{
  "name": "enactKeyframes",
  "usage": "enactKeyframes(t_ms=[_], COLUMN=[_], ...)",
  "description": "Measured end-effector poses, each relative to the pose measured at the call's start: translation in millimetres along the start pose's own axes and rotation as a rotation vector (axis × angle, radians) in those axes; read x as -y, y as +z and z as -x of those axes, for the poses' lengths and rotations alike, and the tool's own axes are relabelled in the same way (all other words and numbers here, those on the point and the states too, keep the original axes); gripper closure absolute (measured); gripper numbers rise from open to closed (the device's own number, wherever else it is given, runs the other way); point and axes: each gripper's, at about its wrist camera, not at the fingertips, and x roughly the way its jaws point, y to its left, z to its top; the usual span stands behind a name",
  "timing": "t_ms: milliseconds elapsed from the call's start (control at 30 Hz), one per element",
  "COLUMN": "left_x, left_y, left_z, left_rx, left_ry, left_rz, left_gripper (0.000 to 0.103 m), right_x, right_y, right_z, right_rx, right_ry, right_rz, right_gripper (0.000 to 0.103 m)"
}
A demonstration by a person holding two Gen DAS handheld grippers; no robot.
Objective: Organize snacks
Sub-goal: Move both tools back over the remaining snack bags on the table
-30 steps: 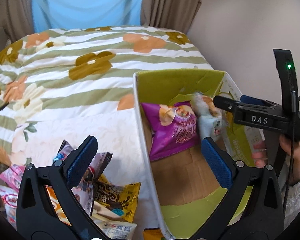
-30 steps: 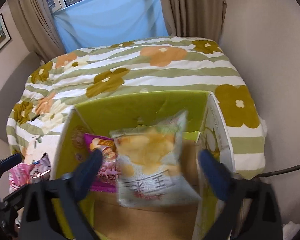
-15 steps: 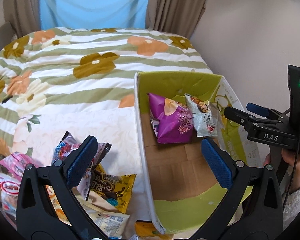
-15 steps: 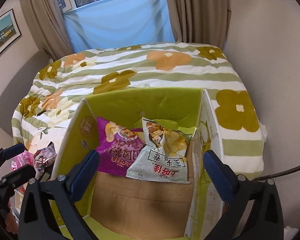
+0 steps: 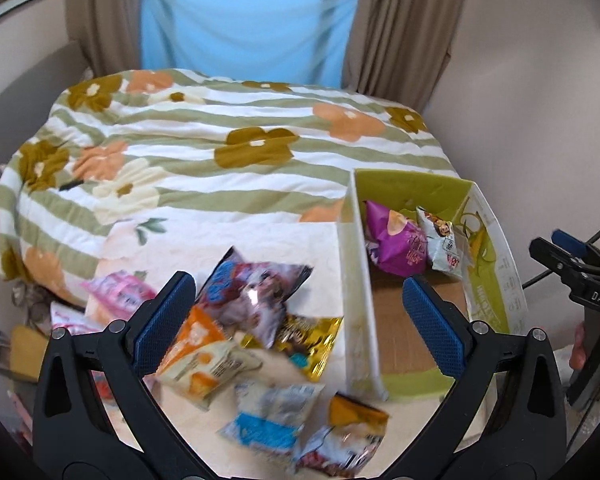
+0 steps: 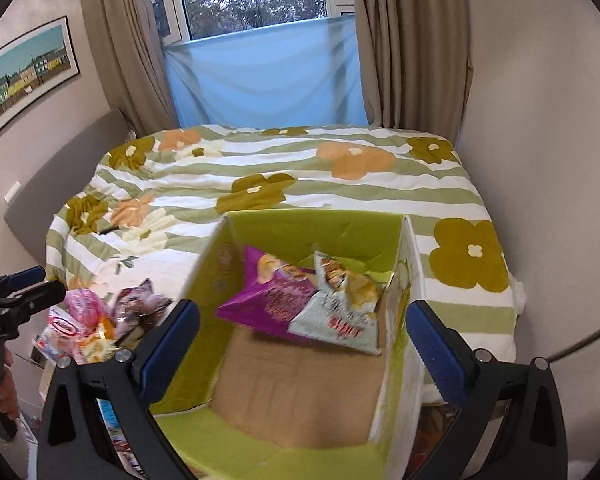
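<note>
Crinkly foil snack packets [image 5: 256, 332] lie heaped on the bed, left of the cardboard box [image 6: 300, 396] holding two bags. Both tools, left tool [image 5: 296, 320] and right tool [image 6: 304, 344], gape empty. Packets look light, slippery, crushable; pinch a sealed edge.

Snack pile [image 5: 260, 344] under my left fingers [image 5: 164, 322] is motion-blurred, so I can't read the labels; the packets at the bottom run out of frame. Print on the pale green bag [image 6: 340, 312] in the box [image 6: 204, 280] is smeared too. Right view: my fingers [image 6: 170, 340] cover the box's near corners and hide part of the pile.
</note>
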Motion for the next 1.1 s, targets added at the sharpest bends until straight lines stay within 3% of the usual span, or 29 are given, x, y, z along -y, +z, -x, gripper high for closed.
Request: enactKeyframes(t_ms=[267, 600, 900, 1100], left_x=[-49, -88, -93, -77], left_y=[-36, -87, -117, -130], left_z=[42, 69, 34, -10], left_rx=[0.002, -0.032, -0.131, -0.211], left_ry=[-0.054, -0.117, -0.193, -0.237], left_rz=[-0.009, -0.066, -0.122, -0.148], left_gripper=[0.001, 0.001, 0.001, 0.002], right_x=[-55, -121, -153, -163], right_y=[-33, -106, -168, -195], right_z=[47, 80, 73, 40], right_rx=[0.035, 0.054, -0.003, -0.077], right_ry=[-0.04, -0.093, -0.121, -0.131], right_rz=[-0.054, -0.186, -0.301, -0.321], right_gripper=[0.0, 0.0, 0.0, 0.0])
